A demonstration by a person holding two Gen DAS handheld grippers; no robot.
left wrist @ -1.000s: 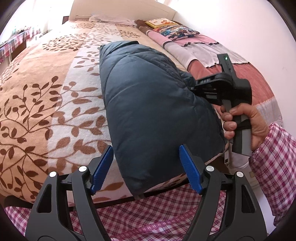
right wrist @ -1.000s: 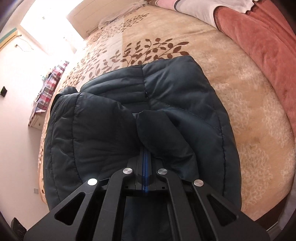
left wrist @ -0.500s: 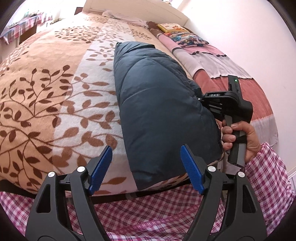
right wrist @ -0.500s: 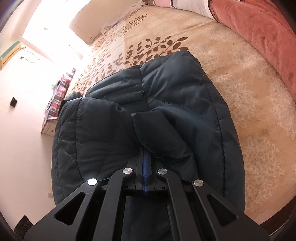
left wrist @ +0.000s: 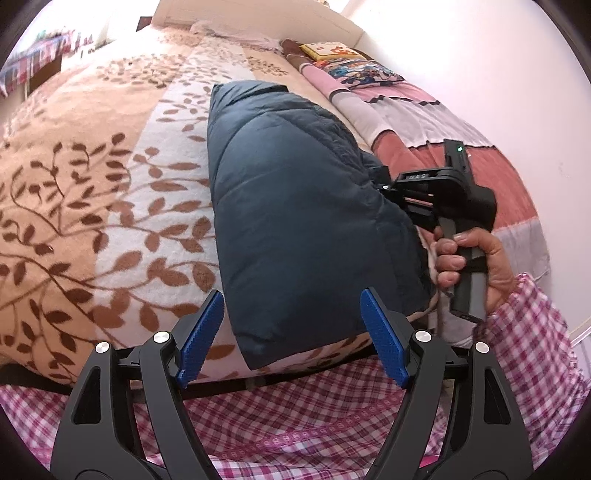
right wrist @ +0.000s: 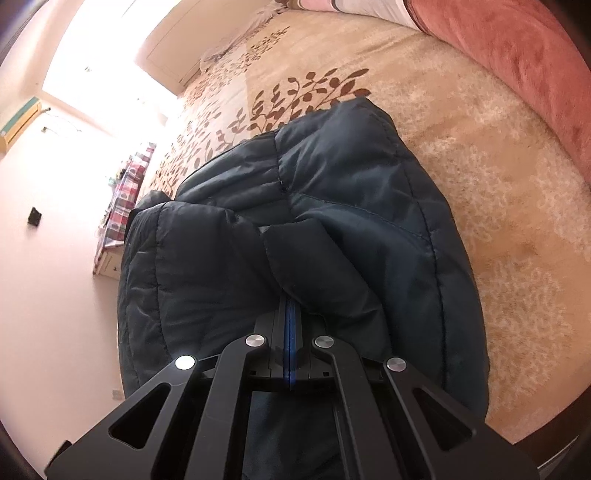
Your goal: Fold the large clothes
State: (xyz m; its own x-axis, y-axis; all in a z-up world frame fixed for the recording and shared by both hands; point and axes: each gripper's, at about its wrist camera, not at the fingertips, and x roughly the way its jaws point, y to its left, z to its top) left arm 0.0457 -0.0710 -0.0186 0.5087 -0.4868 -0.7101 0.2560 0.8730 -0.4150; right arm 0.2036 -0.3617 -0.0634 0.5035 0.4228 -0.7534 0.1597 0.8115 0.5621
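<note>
A dark blue puffer jacket (left wrist: pixel 295 206) lies folded into a long bundle on the leaf-patterned blanket (left wrist: pixel 92 192) of a bed. My left gripper (left wrist: pixel 291 328) hovers open at the bundle's near end, its blue pads (left wrist: pixel 201 332) apart and touching nothing. In the right wrist view my right gripper (right wrist: pixel 290 306) is shut on a fold of the jacket (right wrist: pixel 332 229) at its near edge. The left wrist view shows that same gripper (left wrist: pixel 384 184) at the bundle's right side, held by a hand (left wrist: pixel 476 258); its fingertips are buried in the fabric.
A pink and red quilt (left wrist: pixel 424 122) and colourful pillows (left wrist: pixel 354 66) lie along the wall side of the bed. A headboard (left wrist: pixel 258 14) stands at the far end. My checked clothing (left wrist: pixel 295 413) fills the near foreground below the bed's edge. A small cabinet (right wrist: pixel 110 254) stands by the far wall.
The left camera's view has shifted a little across the earlier frames, so the jacket sits more to the right and centre. The right gripper has stayed shut on the same fold, rolling slightly.
</note>
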